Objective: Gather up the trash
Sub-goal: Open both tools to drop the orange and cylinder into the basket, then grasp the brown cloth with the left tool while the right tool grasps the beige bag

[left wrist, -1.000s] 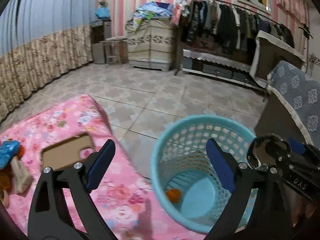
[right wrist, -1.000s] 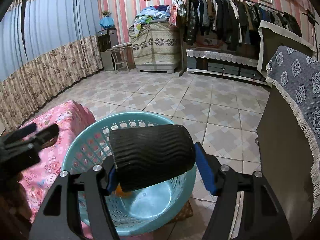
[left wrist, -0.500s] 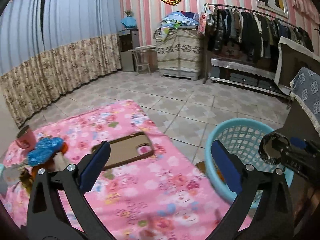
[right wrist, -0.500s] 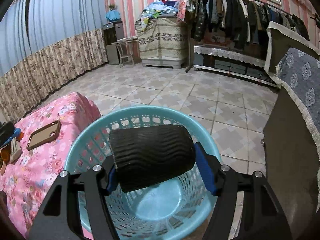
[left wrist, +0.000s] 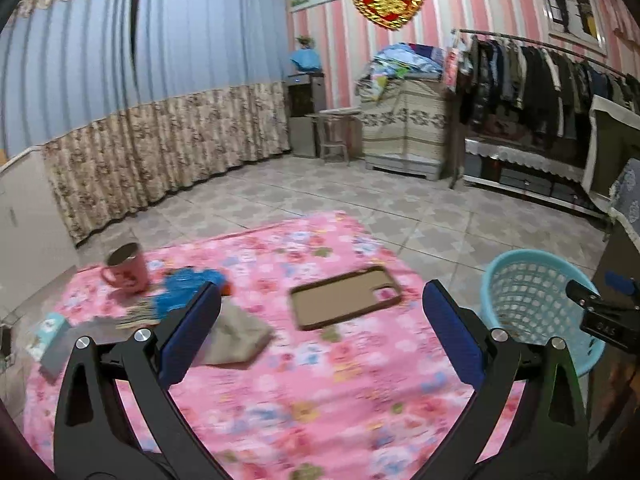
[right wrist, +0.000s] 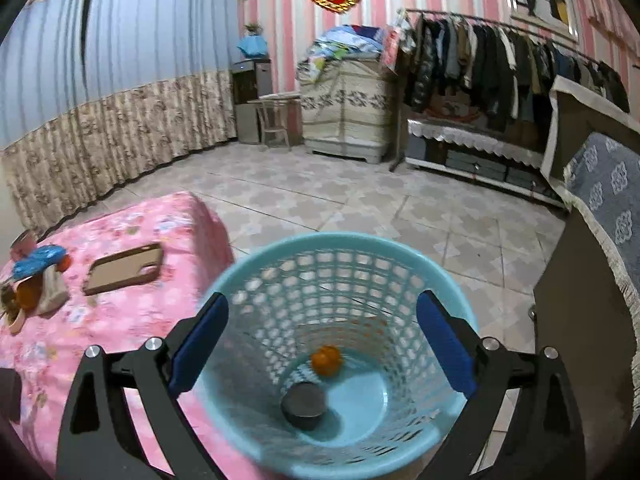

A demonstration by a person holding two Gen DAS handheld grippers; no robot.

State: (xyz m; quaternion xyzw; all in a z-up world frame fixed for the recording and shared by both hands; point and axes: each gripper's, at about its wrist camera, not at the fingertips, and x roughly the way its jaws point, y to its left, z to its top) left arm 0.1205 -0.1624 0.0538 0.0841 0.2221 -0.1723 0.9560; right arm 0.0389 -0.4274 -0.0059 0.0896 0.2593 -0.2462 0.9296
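Note:
A light blue mesh basket (right wrist: 420, 264) stands on the floor beside the pink floral table (right wrist: 132, 320). My right gripper (right wrist: 322, 334) is open and empty right above the basket. A black ribbed cylinder (right wrist: 304, 404) and an orange piece (right wrist: 326, 360) lie on the basket's bottom. My left gripper (left wrist: 320, 332) is open and empty above the table (left wrist: 320, 392). On the table's left lie a blue wrapper (left wrist: 188, 288), a beige crumpled piece (left wrist: 236, 332) and other scraps. The basket also shows in the left wrist view (left wrist: 520, 300).
A brown phone case (left wrist: 344, 296) lies mid-table, also in the right wrist view (right wrist: 124, 268). A pink mug (left wrist: 128, 268) stands at the far left. A dark cabinet with a grey cloth (right wrist: 600, 240) stands right of the basket. Tiled floor (right wrist: 360, 200) lies beyond.
My right gripper has opened and the black cylinder has dropped into the basket. My left gripper has swung left from the basket to over the table.

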